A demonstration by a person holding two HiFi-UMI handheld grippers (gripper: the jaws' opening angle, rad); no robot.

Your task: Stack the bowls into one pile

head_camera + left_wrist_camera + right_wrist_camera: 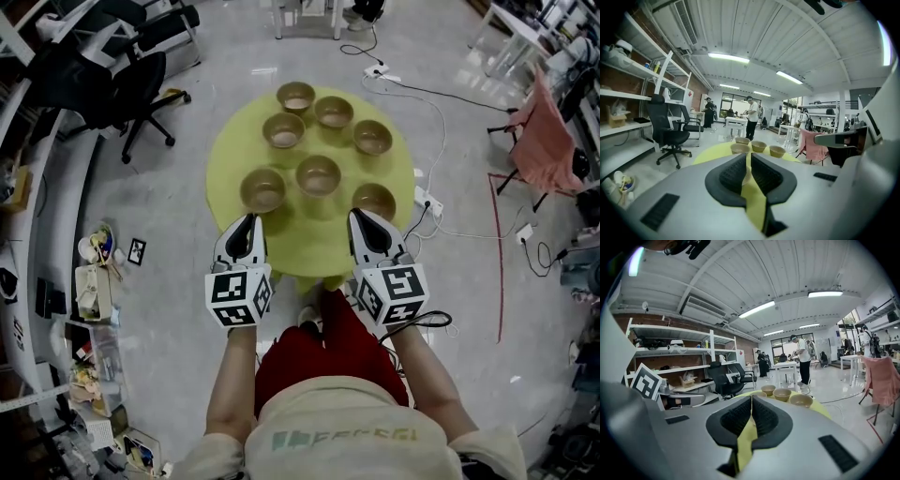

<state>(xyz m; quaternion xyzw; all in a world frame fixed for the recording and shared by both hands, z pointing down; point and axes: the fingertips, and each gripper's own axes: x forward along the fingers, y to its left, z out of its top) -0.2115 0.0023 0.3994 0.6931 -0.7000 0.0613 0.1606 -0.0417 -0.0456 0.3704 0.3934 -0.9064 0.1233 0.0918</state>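
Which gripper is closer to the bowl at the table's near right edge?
Right. The right gripper sits just short of that bowl, almost at its rim; the left gripper is off to its left, beside another bowl.

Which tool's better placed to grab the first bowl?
Right, marginally: right tool tips overlap the near-right bowl; left tool sits just short of the near-left bowl.

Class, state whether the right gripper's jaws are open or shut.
Shut. In its own view the right gripper shows both jaws meeting at the tips, with nothing between them.
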